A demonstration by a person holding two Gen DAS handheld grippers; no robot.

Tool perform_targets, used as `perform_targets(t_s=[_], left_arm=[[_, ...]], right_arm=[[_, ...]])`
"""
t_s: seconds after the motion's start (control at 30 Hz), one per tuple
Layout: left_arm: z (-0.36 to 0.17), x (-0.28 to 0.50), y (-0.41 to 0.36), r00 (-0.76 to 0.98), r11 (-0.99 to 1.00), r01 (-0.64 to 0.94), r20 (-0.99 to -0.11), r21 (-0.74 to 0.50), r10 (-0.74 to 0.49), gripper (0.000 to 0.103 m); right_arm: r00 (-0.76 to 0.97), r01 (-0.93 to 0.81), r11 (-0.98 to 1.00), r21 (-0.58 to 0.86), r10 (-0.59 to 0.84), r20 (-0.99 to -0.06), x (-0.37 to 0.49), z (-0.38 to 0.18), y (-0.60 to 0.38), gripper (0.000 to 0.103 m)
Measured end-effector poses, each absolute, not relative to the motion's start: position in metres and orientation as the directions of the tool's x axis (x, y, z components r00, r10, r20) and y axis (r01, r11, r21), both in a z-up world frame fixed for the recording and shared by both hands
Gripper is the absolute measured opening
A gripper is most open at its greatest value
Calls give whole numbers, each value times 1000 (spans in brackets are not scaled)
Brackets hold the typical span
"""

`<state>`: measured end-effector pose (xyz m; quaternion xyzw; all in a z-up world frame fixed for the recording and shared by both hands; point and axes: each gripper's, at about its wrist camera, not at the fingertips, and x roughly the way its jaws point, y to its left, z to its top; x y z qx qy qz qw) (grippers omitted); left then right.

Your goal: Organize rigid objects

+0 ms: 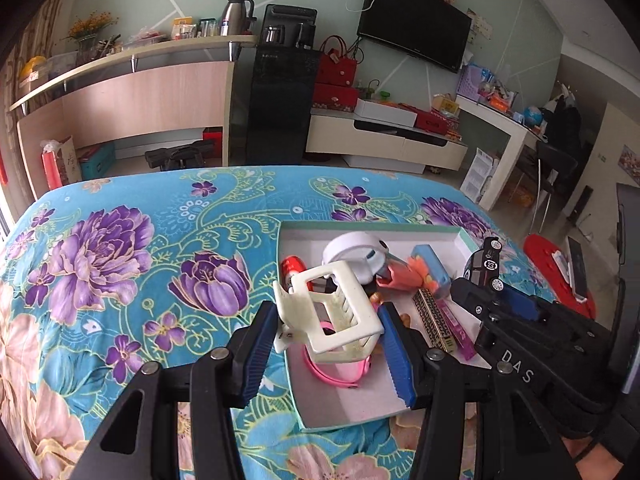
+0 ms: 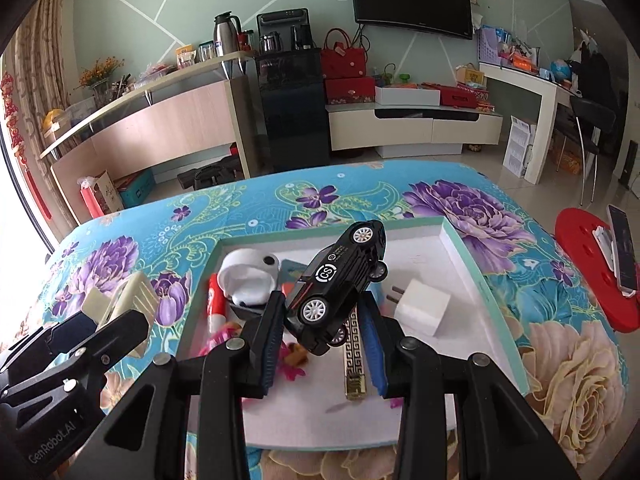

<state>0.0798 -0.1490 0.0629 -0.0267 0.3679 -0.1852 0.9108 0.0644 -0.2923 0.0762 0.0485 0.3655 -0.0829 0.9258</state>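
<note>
Cream plastic claw hair clip sits clamped between the blue-padded jaws of the left gripper, above the near left corner of a shallow white tray with a teal rim. Beside it, the right gripper pinches a black toy car, tilted nose-down over the tray. Beyond lie a white charger plug, a gold-patterned bar and a white round case, on a floral turquoise tablecloth.

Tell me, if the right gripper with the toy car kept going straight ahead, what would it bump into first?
Probably the white charger plug or the bare floor of the tray just beyond the toy car; depth is hard to judge.
</note>
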Motion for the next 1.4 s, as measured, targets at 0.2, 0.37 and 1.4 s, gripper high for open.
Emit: perform_targets(t_s=[0.2, 0.37, 1.4], left_arm=[[45, 72, -167, 631, 935, 326, -704, -141, -326, 55], [32, 73, -171, 613, 942, 314, -732, -120, -298, 55], [49, 57, -125, 657, 988, 137, -740, -74, -146, 103]], right_arm=[[663, 188, 982, 16, -115, -740, 56, 51, -301, 38], [649, 193, 981, 32, -103, -754, 56, 43, -307, 38], [608, 183, 982, 39, -82, -790, 47, 37, -305, 89]])
